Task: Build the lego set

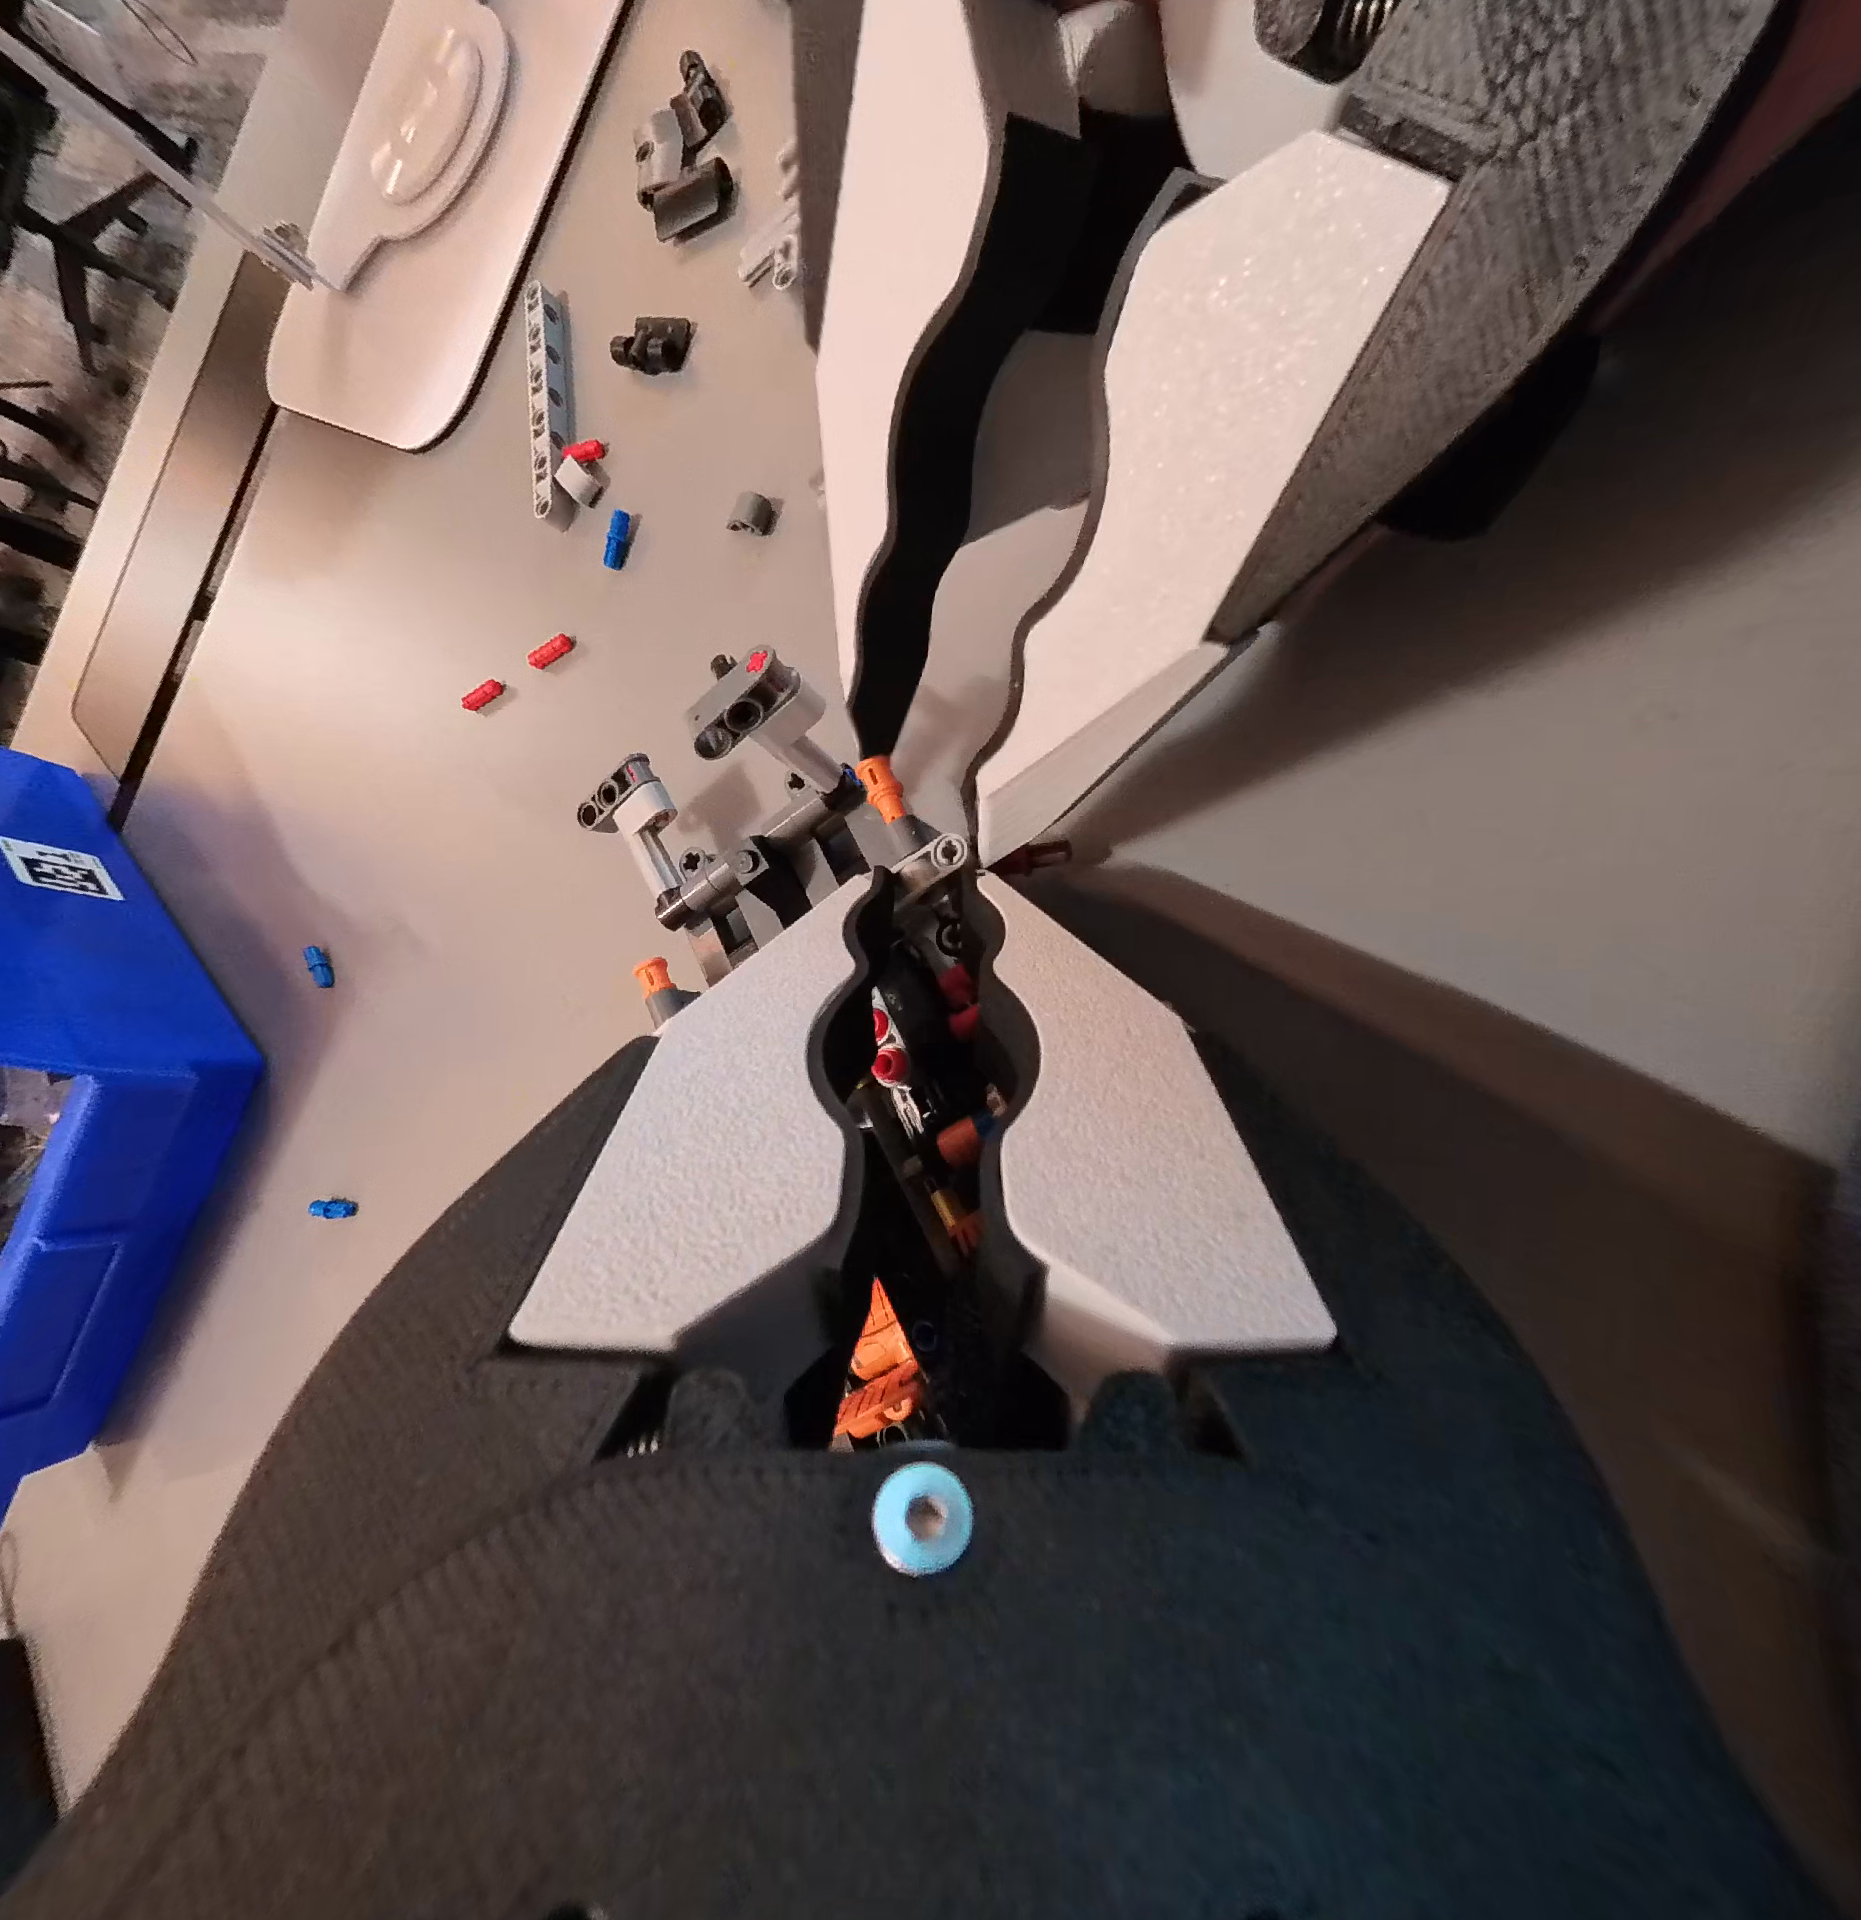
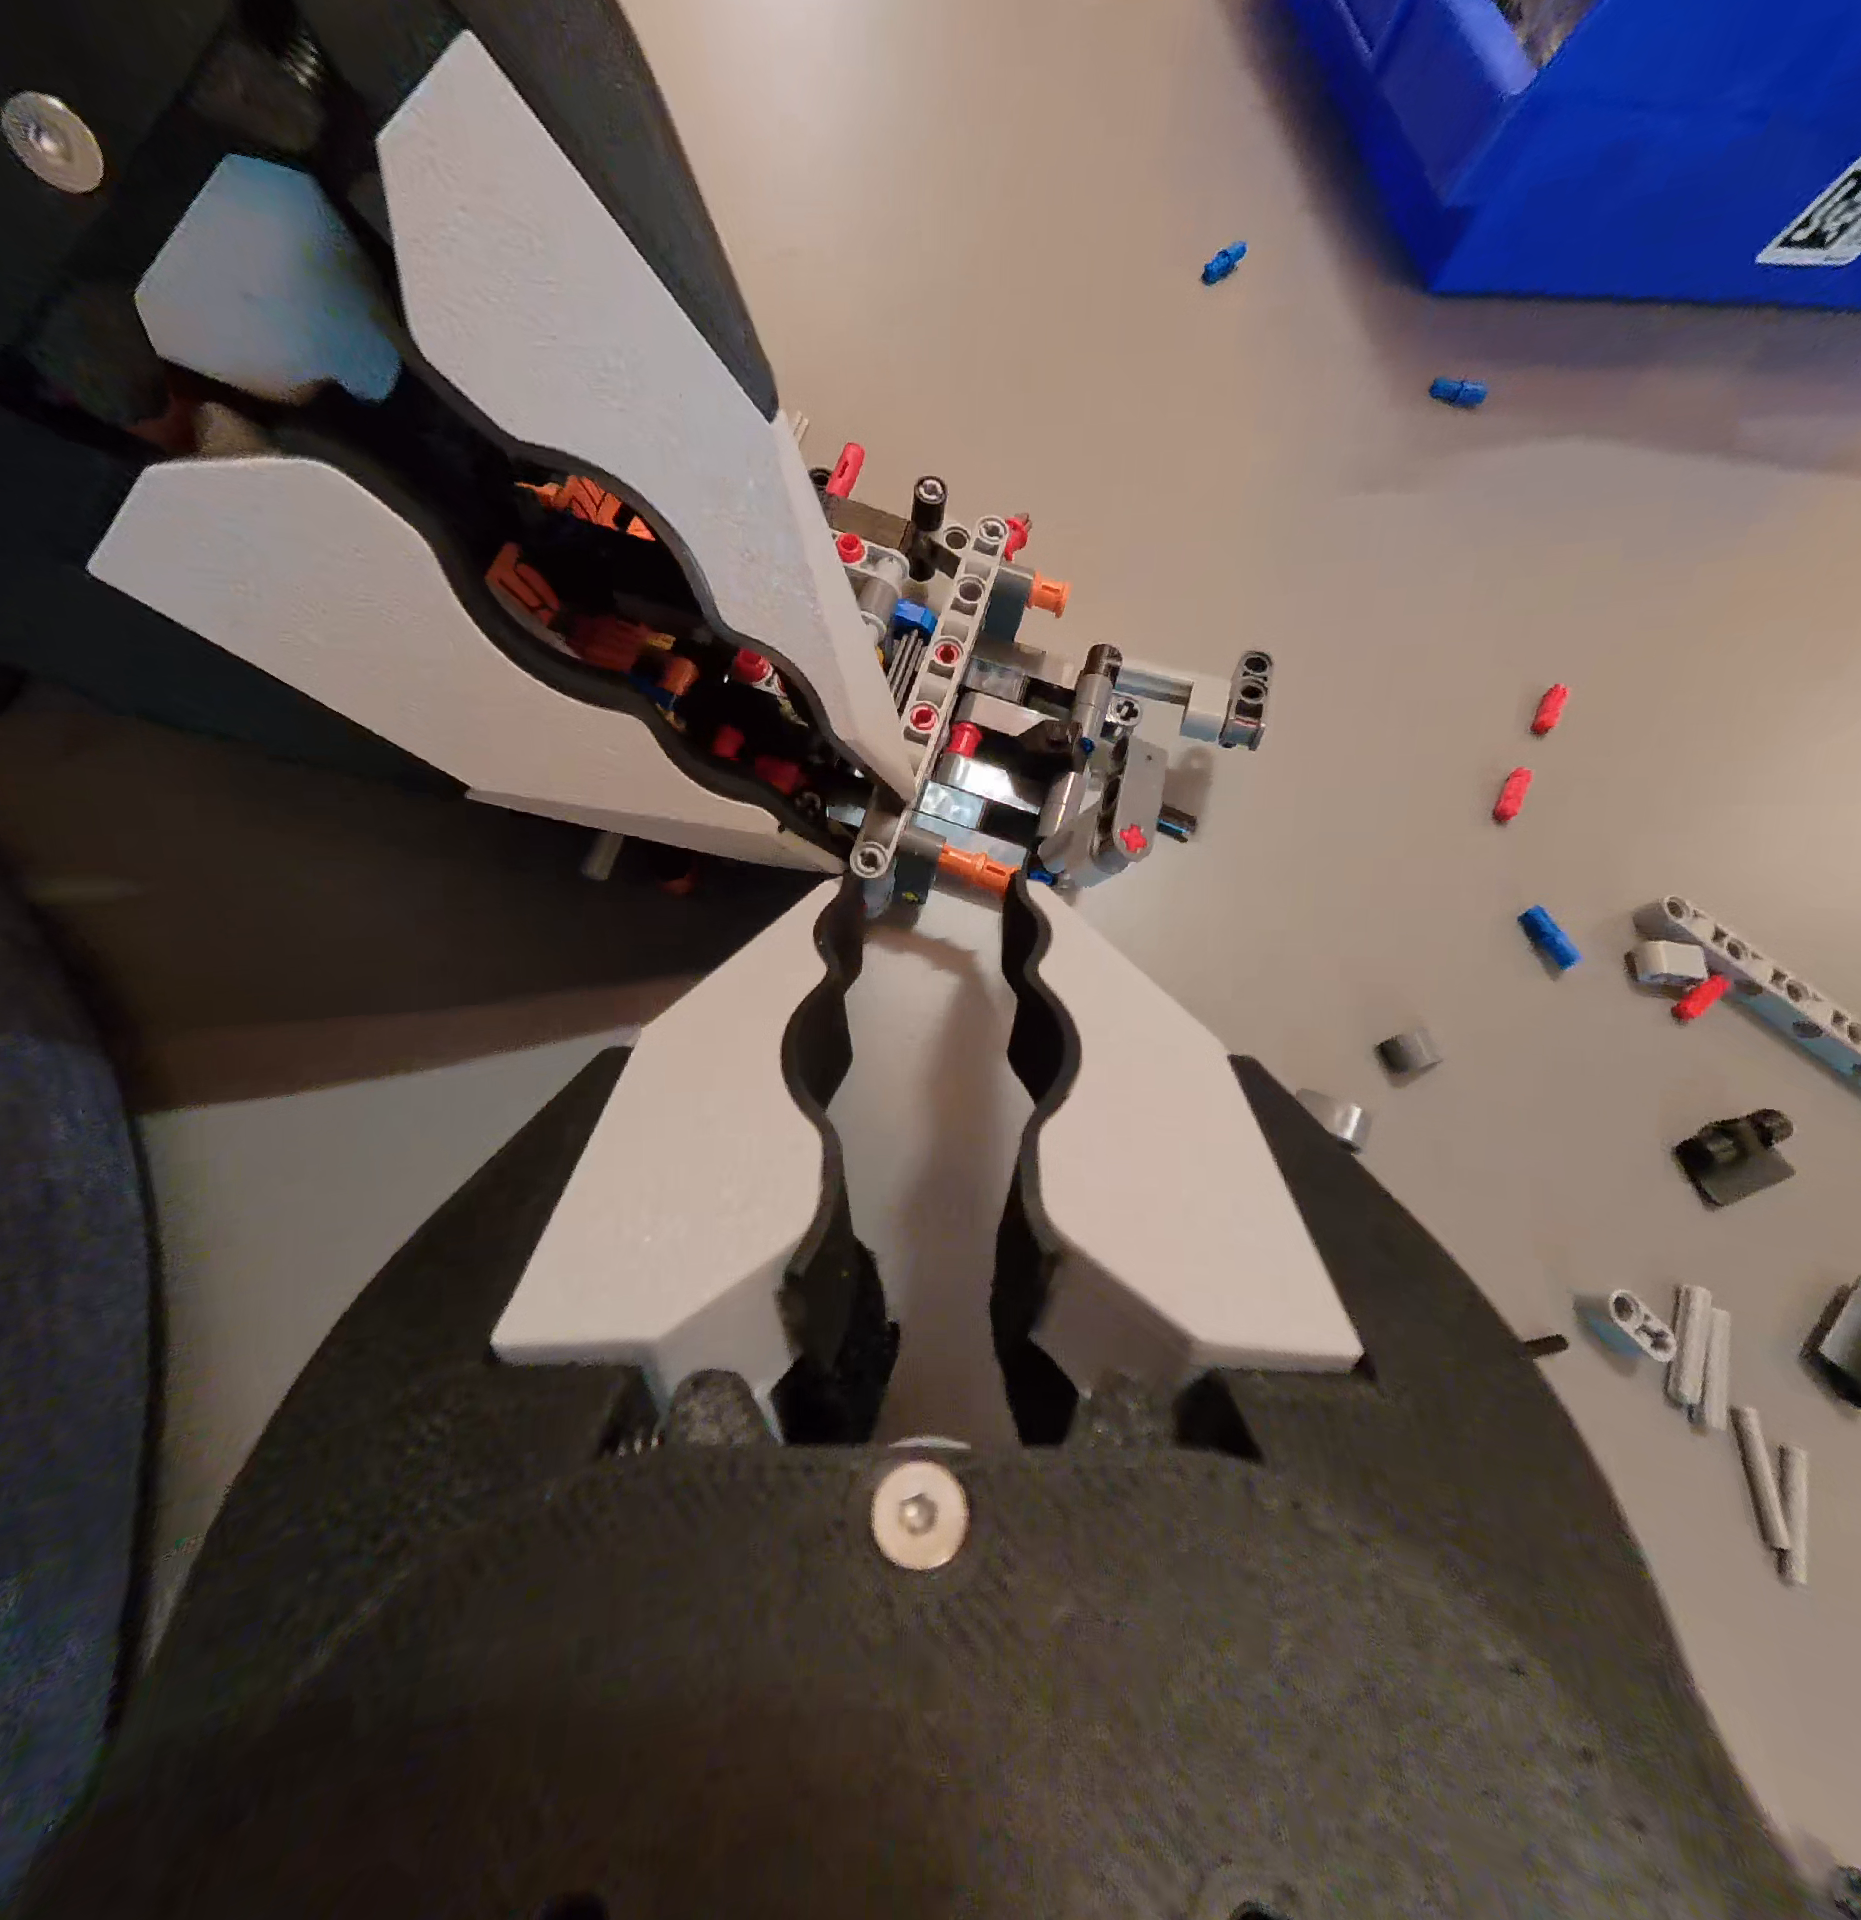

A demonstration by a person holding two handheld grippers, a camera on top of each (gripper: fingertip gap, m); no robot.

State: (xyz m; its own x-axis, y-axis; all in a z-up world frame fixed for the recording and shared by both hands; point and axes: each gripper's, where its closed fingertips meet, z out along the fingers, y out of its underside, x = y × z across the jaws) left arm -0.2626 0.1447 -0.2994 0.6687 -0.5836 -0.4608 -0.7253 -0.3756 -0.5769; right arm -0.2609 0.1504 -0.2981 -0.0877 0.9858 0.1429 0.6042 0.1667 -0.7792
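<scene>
A half-built lego assembly (image 1: 760, 831) of grey beams with red, blue and orange pins is held above the beige table (image 1: 406, 623). My left gripper (image 1: 926, 894) is shut on its black and orange body, which shows between the fingers. In the right wrist view the assembly (image 2: 967, 665) sticks out past the left gripper (image 2: 853, 821), which comes in from the upper left. My right gripper (image 2: 931, 894) has its tips closed across the near end of the assembly, on the block with an orange pin (image 2: 973, 868). In the left wrist view the right gripper (image 1: 910, 769) comes in from above.
A blue bin (image 1: 95, 1039) (image 2: 1632, 156) stands at the table's side. Loose red pins (image 2: 1549, 709), blue pins (image 2: 1549, 937), a long grey beam (image 2: 1757, 987), dark connectors (image 2: 1736, 1158) and grey axles (image 2: 1695, 1351) lie scattered. A white tray (image 1: 417, 208) lies farther off. The grippers are tip to tip, or close to it.
</scene>
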